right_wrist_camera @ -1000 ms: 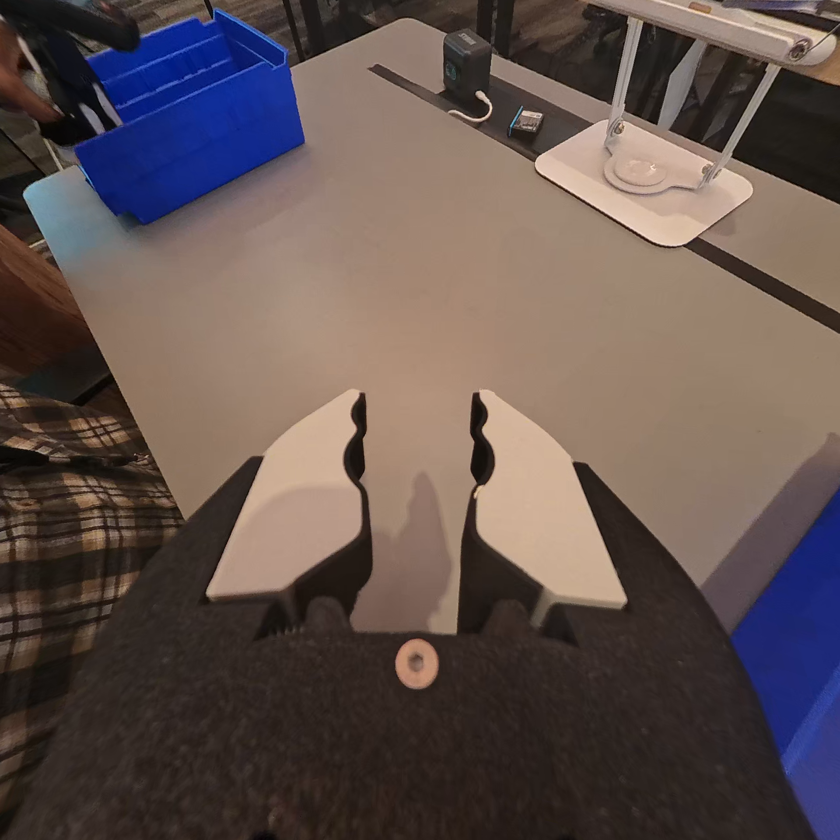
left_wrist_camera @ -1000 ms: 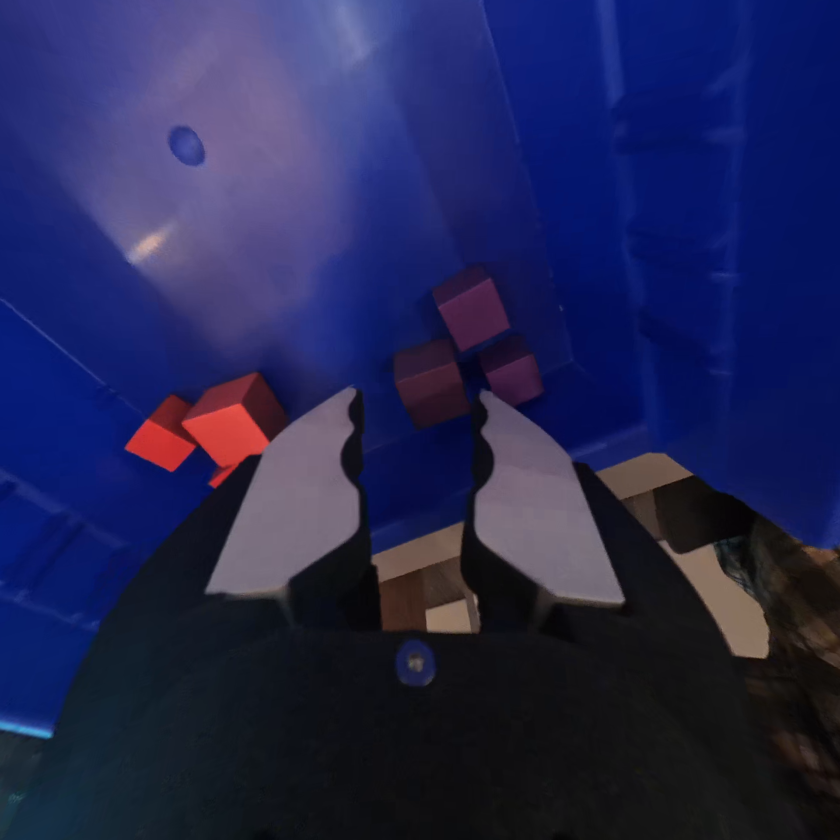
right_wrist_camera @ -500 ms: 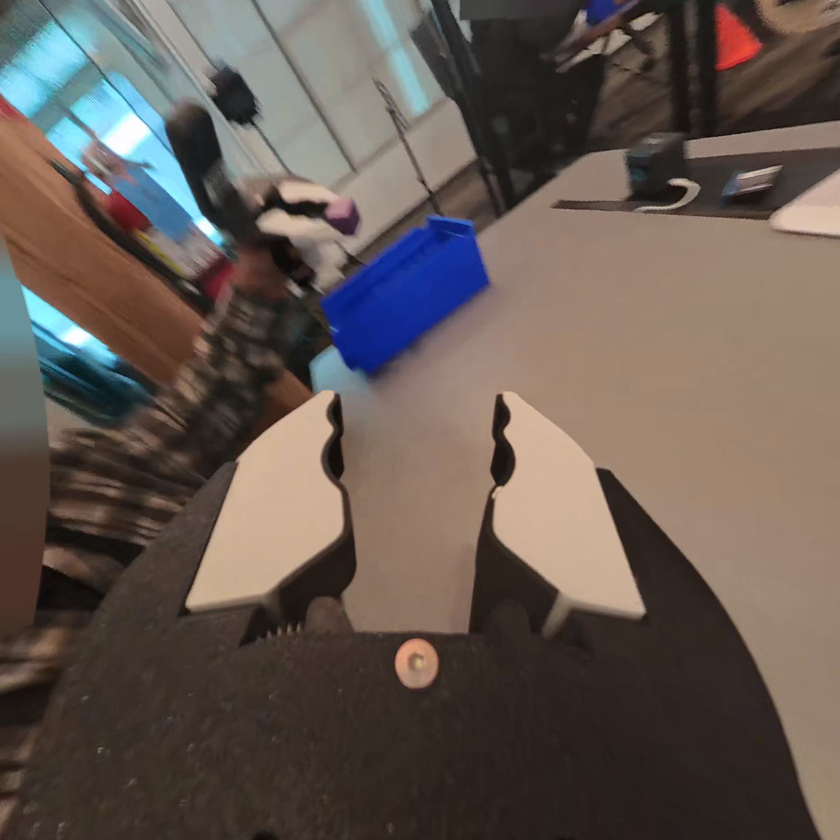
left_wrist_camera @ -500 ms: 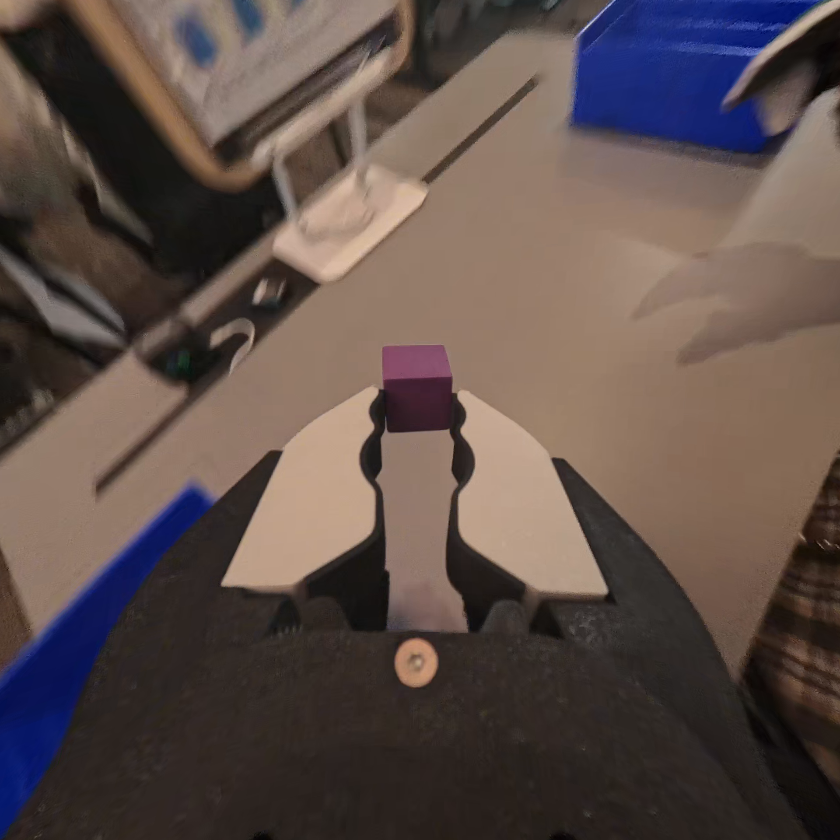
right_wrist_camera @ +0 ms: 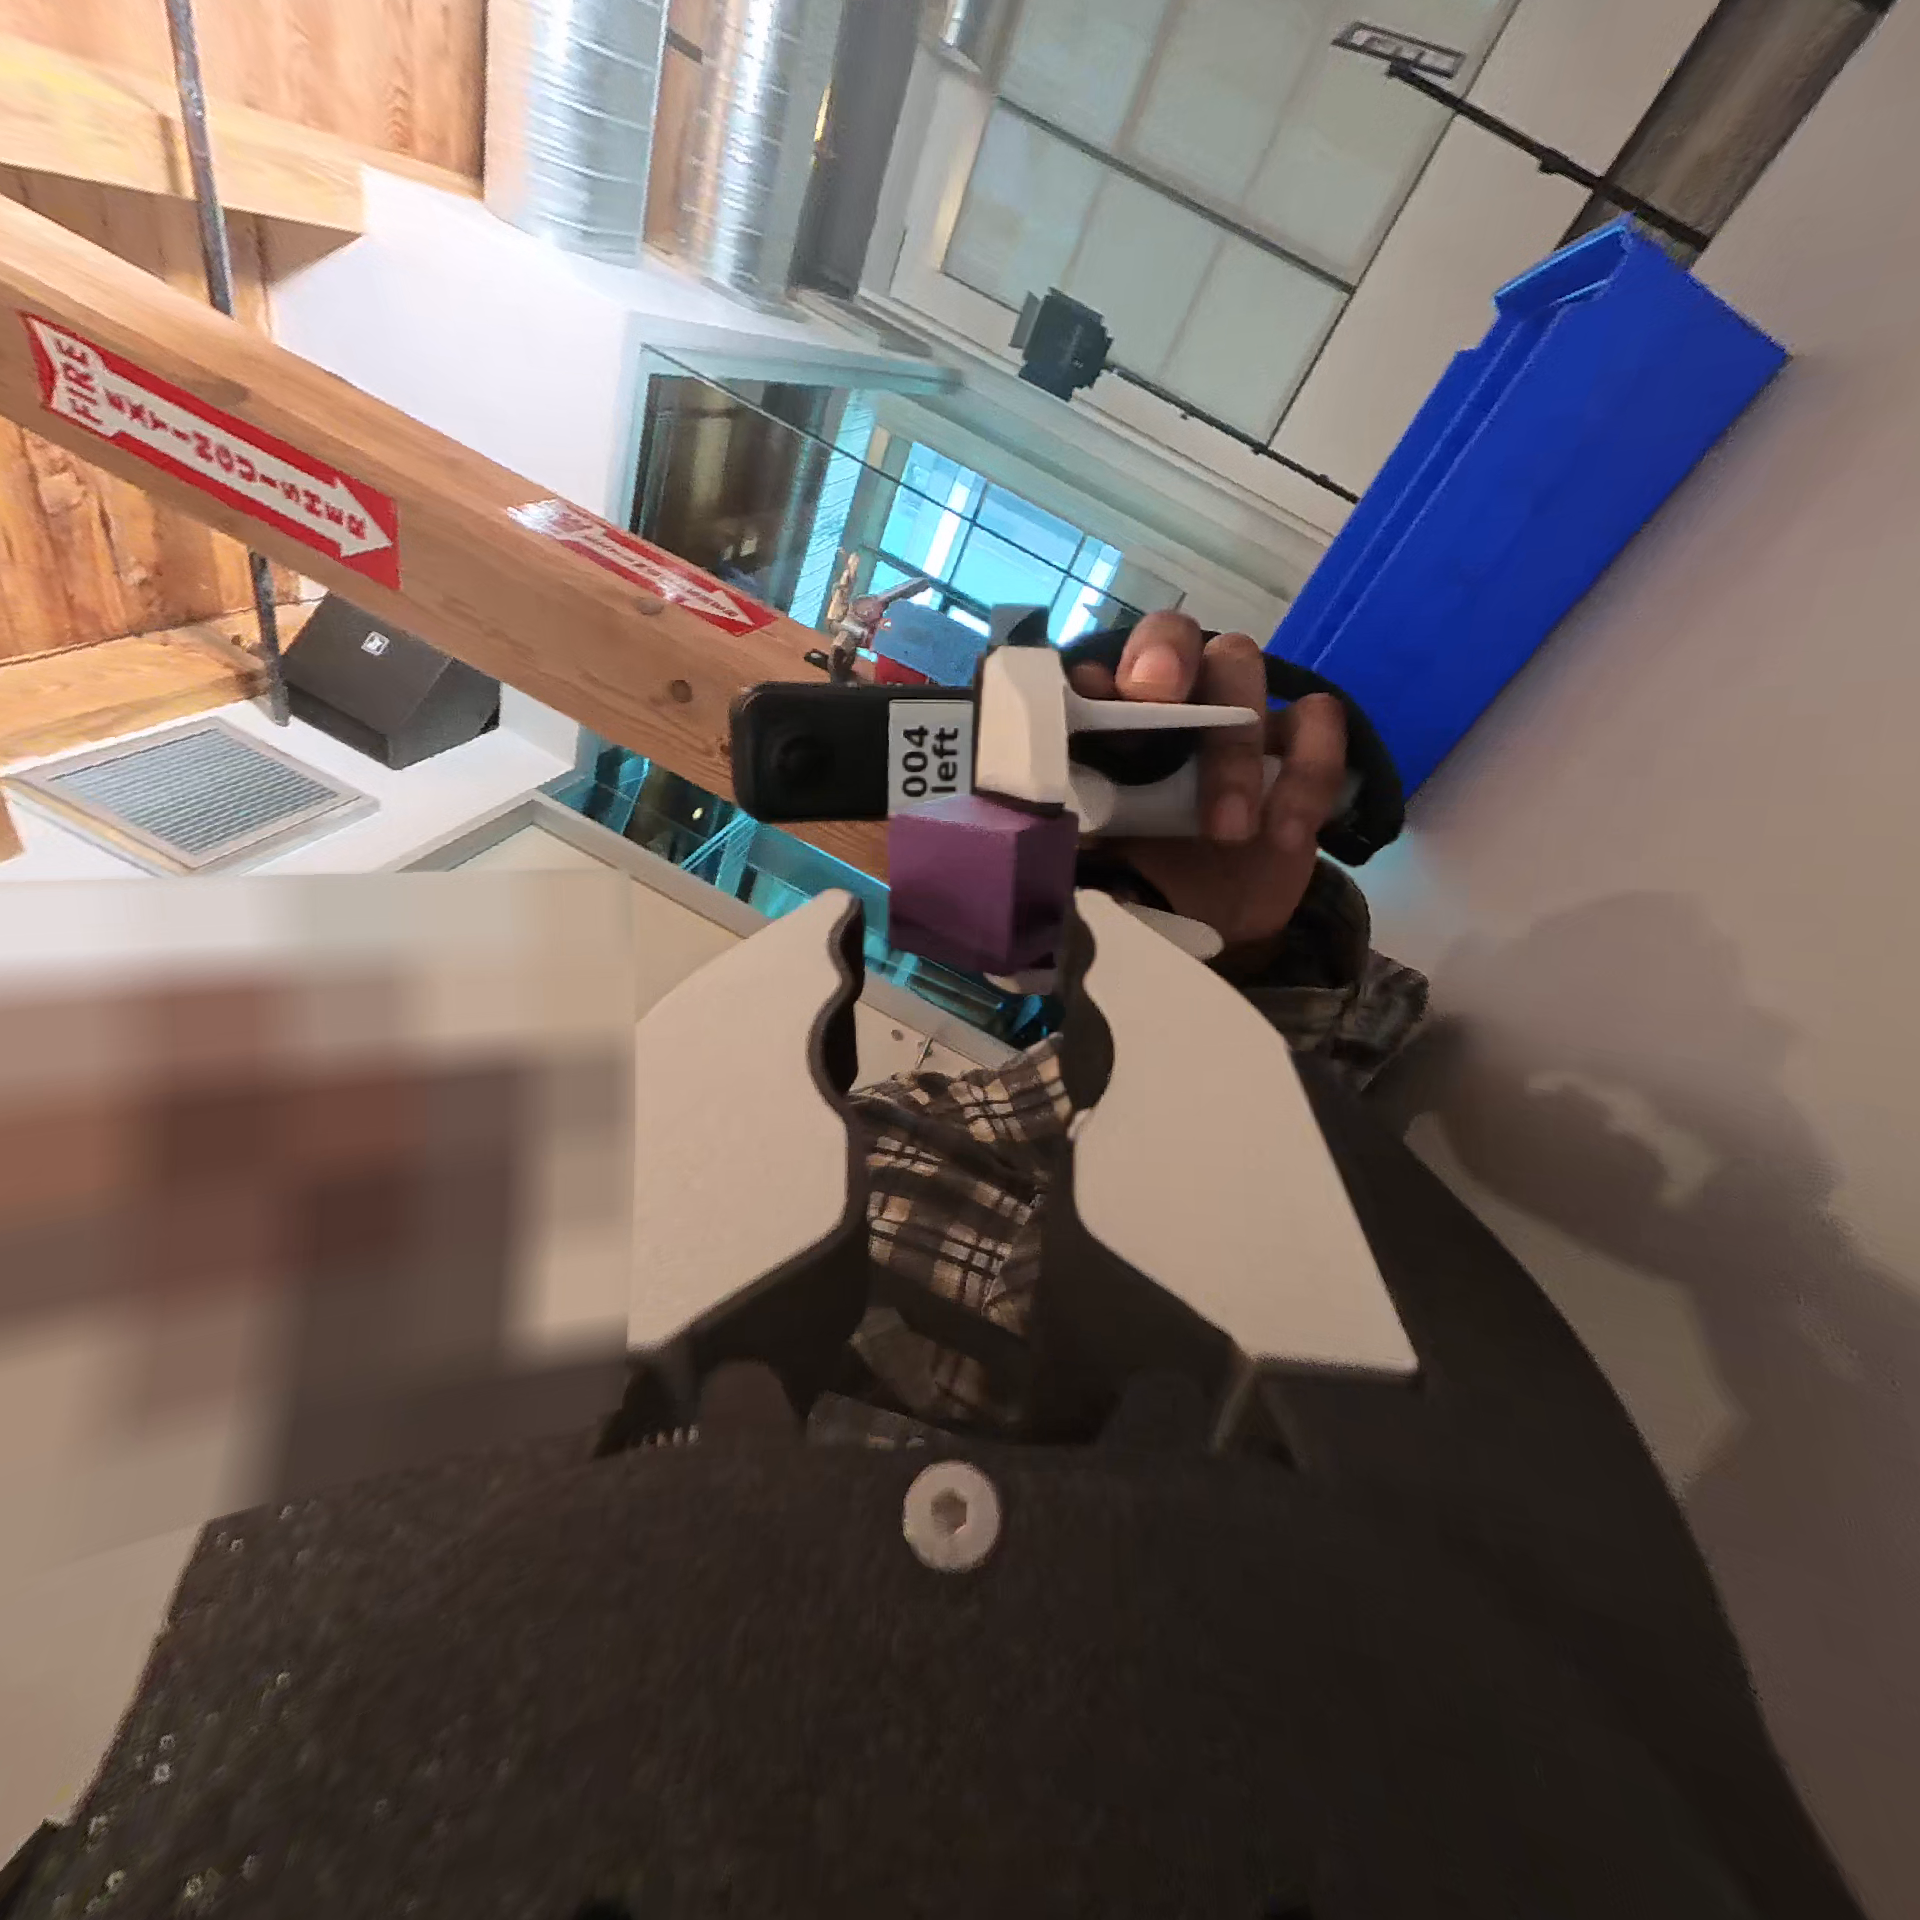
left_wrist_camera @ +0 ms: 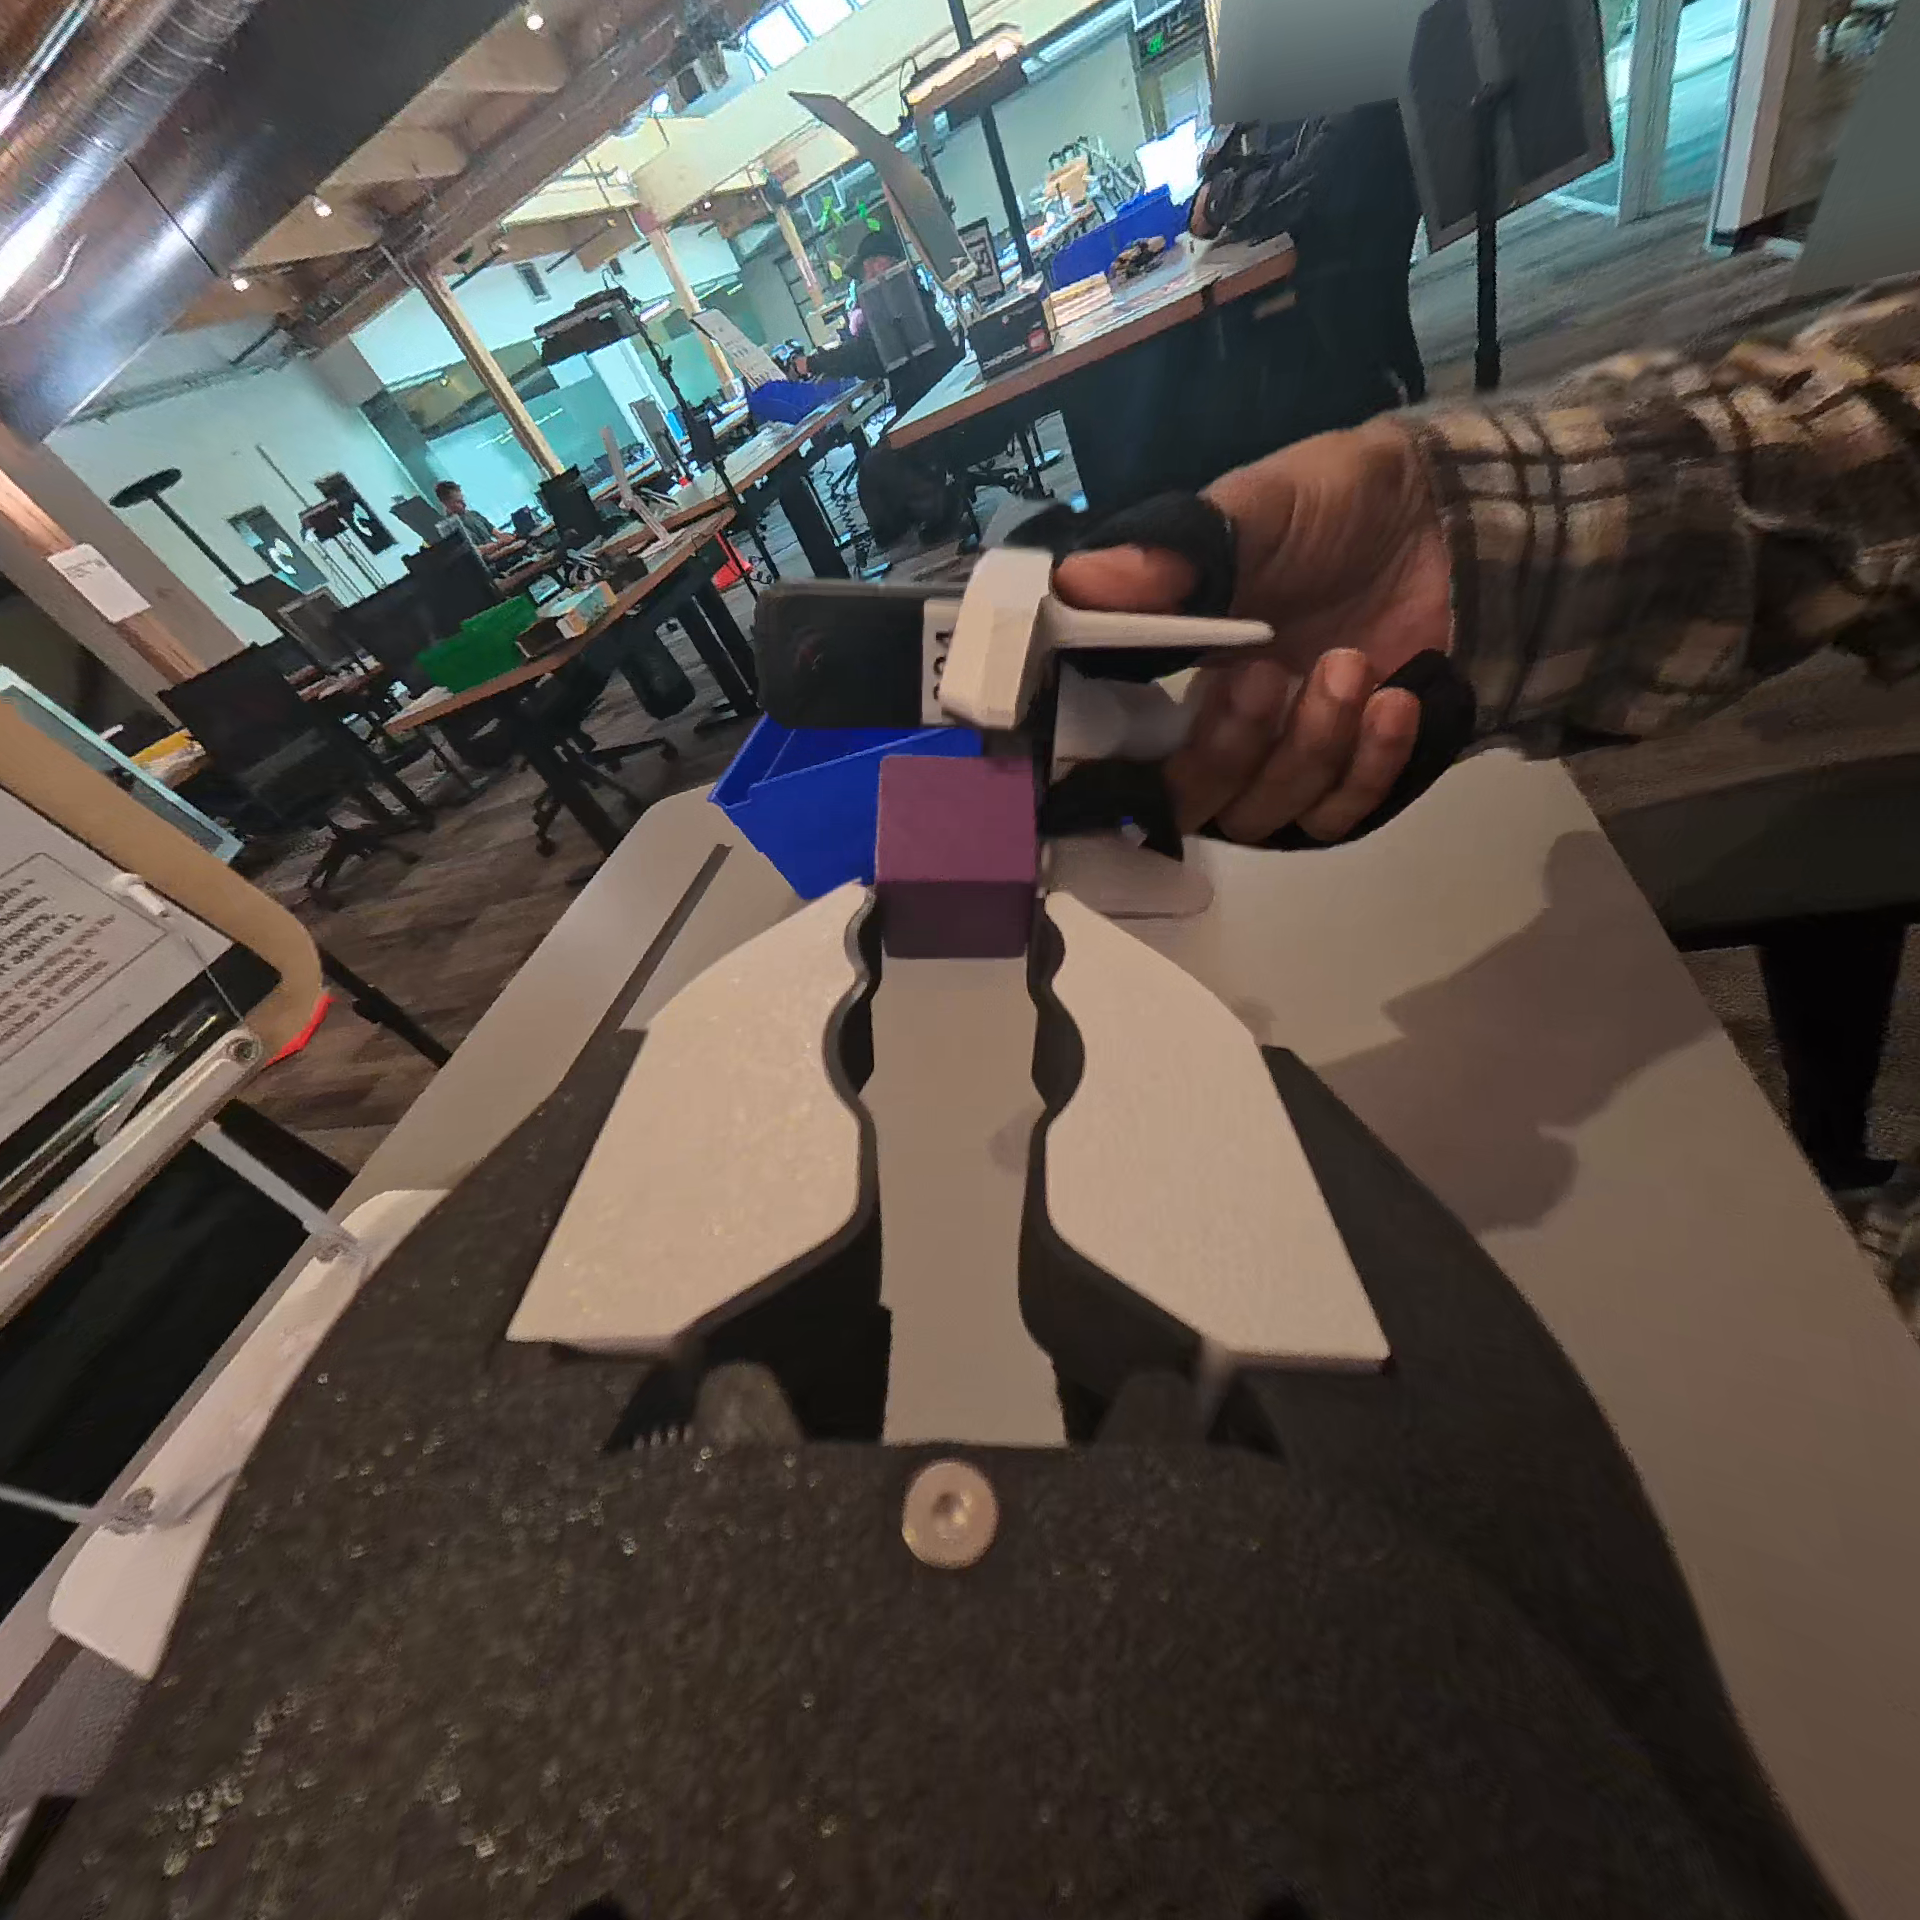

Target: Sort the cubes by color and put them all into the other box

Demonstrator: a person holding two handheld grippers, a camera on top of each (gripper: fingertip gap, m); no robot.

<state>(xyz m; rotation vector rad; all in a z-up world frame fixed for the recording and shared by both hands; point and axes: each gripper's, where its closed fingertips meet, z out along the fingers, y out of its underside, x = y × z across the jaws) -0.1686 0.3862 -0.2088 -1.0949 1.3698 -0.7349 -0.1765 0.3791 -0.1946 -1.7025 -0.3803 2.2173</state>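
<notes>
My left gripper [left_wrist_camera: 956, 914] is shut on a purple cube [left_wrist_camera: 956, 868] and holds it up above the grey table [left_wrist_camera: 1455, 1143]. A hand [left_wrist_camera: 1309, 623] holds the right gripper facing it, just beyond the cube. In the right wrist view the picture is rolled sideways. My right gripper [right_wrist_camera: 961, 935] is open, its fingertips on either side of the same purple cube [right_wrist_camera: 966, 883], with a gap on the left side. A blue box [left_wrist_camera: 800, 810] stands on the table behind the cube. Another blue box [right_wrist_camera: 1507, 499] shows behind the left hand.
A white stand with a framed sign [left_wrist_camera: 135, 997] is at the table's left edge. A plaid sleeve [left_wrist_camera: 1662, 499] reaches in from the right. Office desks and chairs [left_wrist_camera: 582, 623] fill the background.
The left gripper shut on a purple cube in the blue box and lifted it out over the table. The right gripper rose, rolled sideways and brought its open fingers around the cube.
</notes>
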